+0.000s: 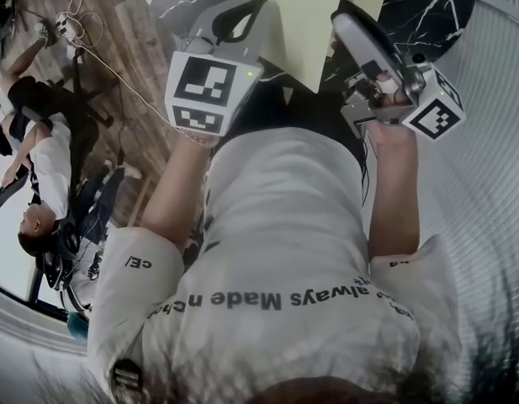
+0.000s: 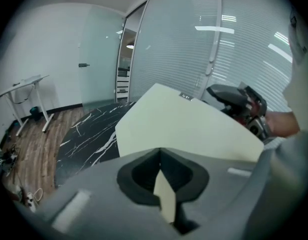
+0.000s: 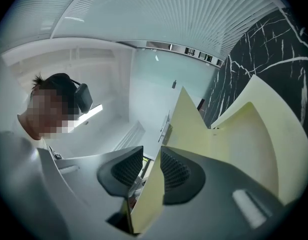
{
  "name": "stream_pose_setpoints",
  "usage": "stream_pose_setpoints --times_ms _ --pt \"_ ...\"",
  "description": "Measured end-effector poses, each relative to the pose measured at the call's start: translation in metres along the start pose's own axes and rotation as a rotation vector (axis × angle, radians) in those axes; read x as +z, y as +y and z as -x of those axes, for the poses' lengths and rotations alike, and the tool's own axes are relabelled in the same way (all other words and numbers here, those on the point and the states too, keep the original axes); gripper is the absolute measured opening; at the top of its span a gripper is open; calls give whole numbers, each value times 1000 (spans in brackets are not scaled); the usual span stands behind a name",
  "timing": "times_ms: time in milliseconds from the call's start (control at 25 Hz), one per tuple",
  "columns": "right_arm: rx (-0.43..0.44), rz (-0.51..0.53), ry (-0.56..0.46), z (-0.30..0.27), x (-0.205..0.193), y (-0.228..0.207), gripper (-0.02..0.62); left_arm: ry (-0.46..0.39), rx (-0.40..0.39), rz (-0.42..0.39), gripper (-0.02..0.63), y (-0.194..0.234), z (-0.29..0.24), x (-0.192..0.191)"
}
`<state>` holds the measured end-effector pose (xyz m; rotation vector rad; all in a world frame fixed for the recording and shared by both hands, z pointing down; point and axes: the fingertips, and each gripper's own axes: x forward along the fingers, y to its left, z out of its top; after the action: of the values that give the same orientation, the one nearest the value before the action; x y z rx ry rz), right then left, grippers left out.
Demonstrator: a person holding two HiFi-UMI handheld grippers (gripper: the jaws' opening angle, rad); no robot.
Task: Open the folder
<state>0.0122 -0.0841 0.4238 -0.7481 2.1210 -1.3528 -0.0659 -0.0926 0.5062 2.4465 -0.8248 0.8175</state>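
My left gripper (image 2: 160, 153) clenched on folder (image 2: 186, 126); right gripper (image 3: 152, 150) slack around flap (image 3: 187, 121). Risk: flap slips free, folder swings.

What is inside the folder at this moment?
The folder is partly spread: only bare pale inner faces show, no papers. The part behind the right gripper is covered.

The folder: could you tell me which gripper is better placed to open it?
Right, probably: the right gripper has one cover alone between its jaws, parted from the rest; the left gripper pinches the folder's edge.
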Motion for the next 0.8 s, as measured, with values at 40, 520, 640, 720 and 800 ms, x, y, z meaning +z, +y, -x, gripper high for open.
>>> stream_pose_setpoints --times_ms 40,520,640,720,800 --pt "5 4 7 -4 -2 4 107 -12 -1 2 2 -3 8 4" --pt "20 17 87 -46 -24 33 103 -148 -42 -3 3 -35 94 57" --pt "24 34 112 -58 -27 39 95 -152 -56 -56 3 -51 108 69" --pt "26 47 125 -65 -30 41 95 -128 -43 -105 2 -58 115 71" --pt "31 59 140 -74 -32 45 94 -105 -19 -162 3 -63 120 73"
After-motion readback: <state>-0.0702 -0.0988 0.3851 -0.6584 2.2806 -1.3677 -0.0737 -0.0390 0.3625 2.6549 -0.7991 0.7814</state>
